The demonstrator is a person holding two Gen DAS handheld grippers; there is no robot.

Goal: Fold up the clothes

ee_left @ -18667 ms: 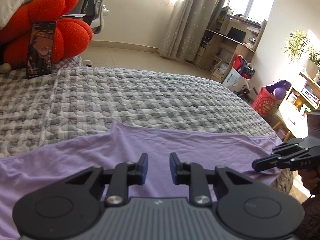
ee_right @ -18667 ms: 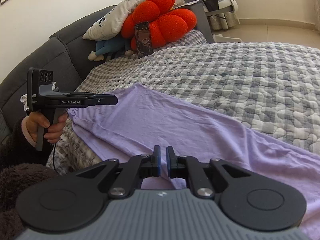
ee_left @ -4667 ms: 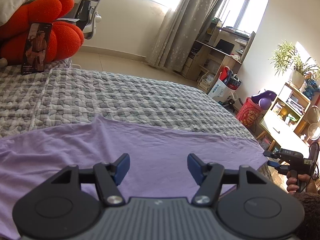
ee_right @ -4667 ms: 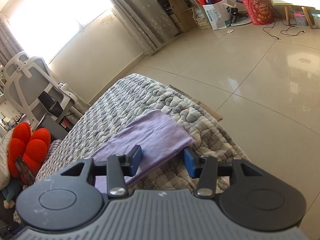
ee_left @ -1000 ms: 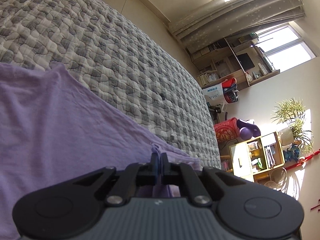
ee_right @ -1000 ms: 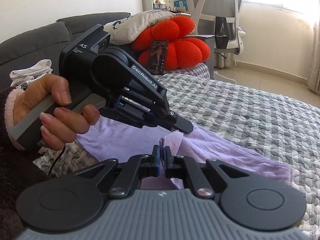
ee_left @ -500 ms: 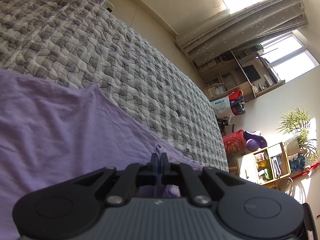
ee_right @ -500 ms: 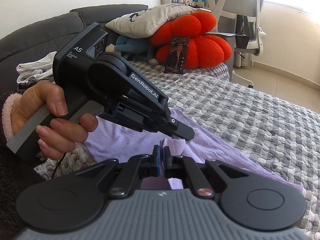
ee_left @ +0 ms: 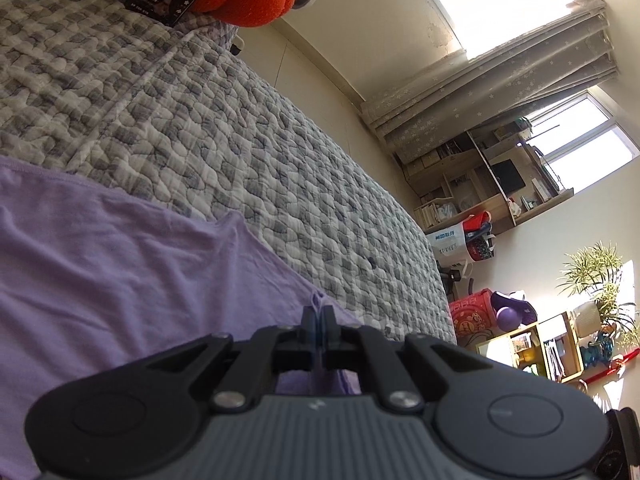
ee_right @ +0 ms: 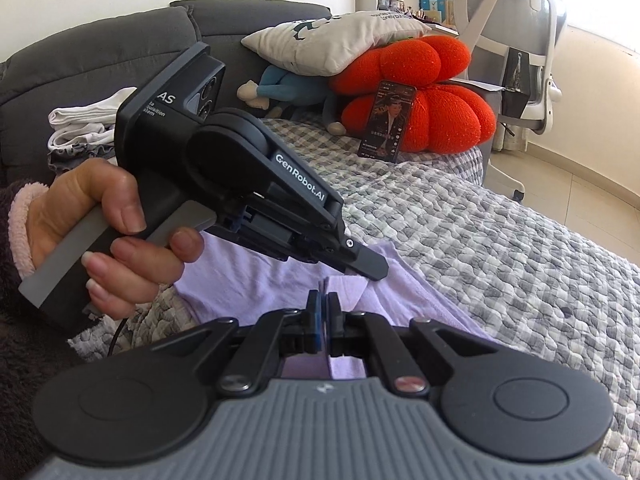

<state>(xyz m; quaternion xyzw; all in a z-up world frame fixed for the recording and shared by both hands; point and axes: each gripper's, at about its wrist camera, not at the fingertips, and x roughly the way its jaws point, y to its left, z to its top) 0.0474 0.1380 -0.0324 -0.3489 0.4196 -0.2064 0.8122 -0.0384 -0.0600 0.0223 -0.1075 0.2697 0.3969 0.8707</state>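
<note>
A purple garment is spread over the near part of a grey-and-white quilted bed cover, and its far edge is seen against the quilt in both views. In the left wrist view, the left gripper is clenched on a small raised pinch of the purple garment, with the cloth pressed between the two closed pads at the garment's edge nearest the room's shelves. In the right wrist view, the right gripper is likewise clamped on a fold of the purple garment, a strip of the cloth being gripped between its blue pads and lifted a little above the rest of the garment. The left gripper is seen there from the side, just beyond and above the right gripper's tips, and it is held by a hand in a pink-cuffed dark sleeve, with the fingers wrapped around its grey handle. The two grippers are brought close together over the same part of the garment. Beyond the garment, at the head of the quilt, an orange cushion is set, and a phone is leaned upright against it. A white pillow is laid on top of the cushion. A white office chair is placed behind the cushion, beside the bright window.
</note>
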